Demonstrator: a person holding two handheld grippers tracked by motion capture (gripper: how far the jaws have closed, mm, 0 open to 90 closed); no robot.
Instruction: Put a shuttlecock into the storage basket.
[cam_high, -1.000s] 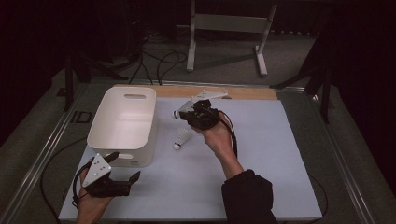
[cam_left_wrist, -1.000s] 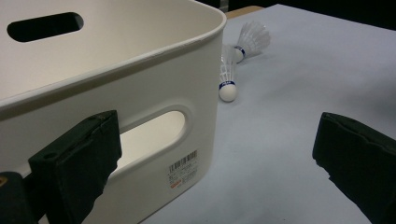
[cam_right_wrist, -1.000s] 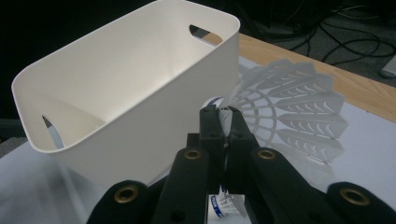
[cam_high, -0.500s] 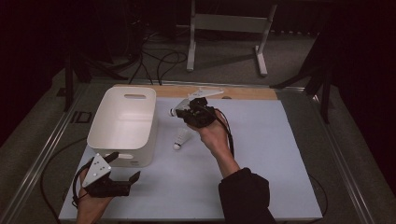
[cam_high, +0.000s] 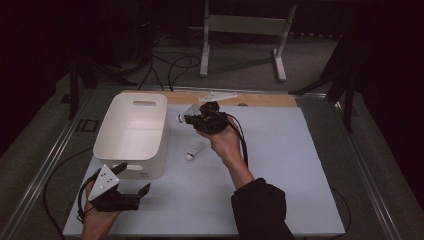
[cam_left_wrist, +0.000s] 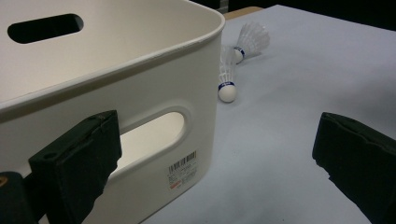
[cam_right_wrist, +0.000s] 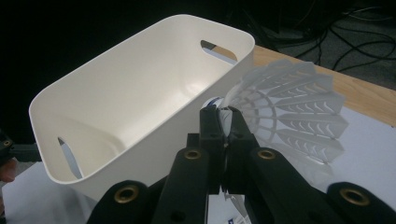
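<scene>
Two shuttlecocks are in play, and we judge the work about half way. One shuttlecock (cam_right_wrist: 285, 107) we hold by its feather skirt in the right gripper (cam_right_wrist: 224, 122), whose jaws are pressed together on the skirt edge; in the high view this gripper (cam_high: 192, 118) hangs just beside the right rim of the white bin (cam_high: 131, 131), above the table. The second shuttlecock (cam_high: 193, 148) lies on the pale blue mat (cam_high: 280, 175), near the bin's right wall and apart from it. The inside of the bin, as far as we see it from the right gripper view, has nothing in it, so we think no shuttlecock is dropped yet and both are left to do.

The left gripper (cam_high: 131, 181) rests near the front corner of the bin with jaws wide apart, holding nothing. For moving, the bin mouth is broad and free; the rim between gripper and bin is the one edge to pass. Right of the bin the mat has much free room
</scene>
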